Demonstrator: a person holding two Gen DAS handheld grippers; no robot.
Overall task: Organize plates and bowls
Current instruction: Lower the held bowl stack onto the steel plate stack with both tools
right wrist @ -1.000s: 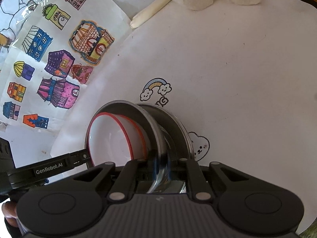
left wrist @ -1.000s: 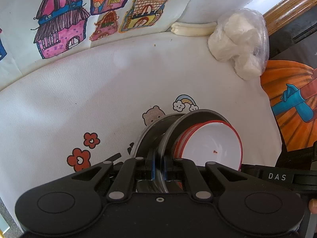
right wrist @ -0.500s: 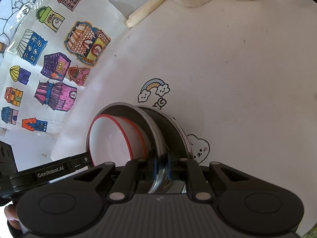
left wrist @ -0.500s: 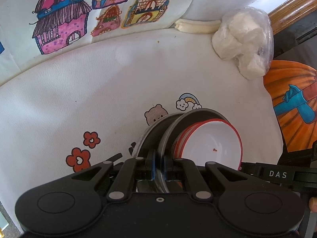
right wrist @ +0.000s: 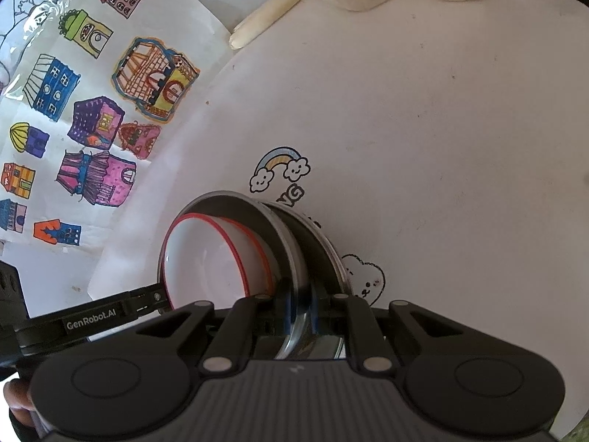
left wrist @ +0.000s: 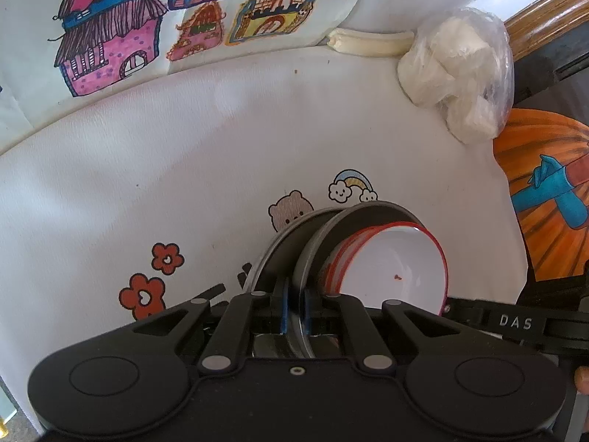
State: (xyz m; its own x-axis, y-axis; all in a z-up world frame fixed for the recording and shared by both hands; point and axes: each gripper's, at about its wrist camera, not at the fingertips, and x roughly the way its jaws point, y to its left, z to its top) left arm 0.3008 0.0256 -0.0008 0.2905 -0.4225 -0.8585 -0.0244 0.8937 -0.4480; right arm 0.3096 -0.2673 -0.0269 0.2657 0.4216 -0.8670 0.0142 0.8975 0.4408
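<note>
Both tongs, angled steeply down over the white table point(left wrist: 184, 169), clamp opposite rims of stacked steel plates point(left wrist: 313, 254) carrying red-rimmed bowls point(right wrist: 210, 261): left tongs point(left wrist: 294, 313), right tongs point(right wrist: 299, 309).

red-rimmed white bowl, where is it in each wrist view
Left wrist view: red-rimmed white bowl is lower right of centre, right of the metal plate.
Right wrist view: bowl is lower left of centre, left of that plate.
Shared landmark: rainbow sticker just beyond the dishes.
</note>
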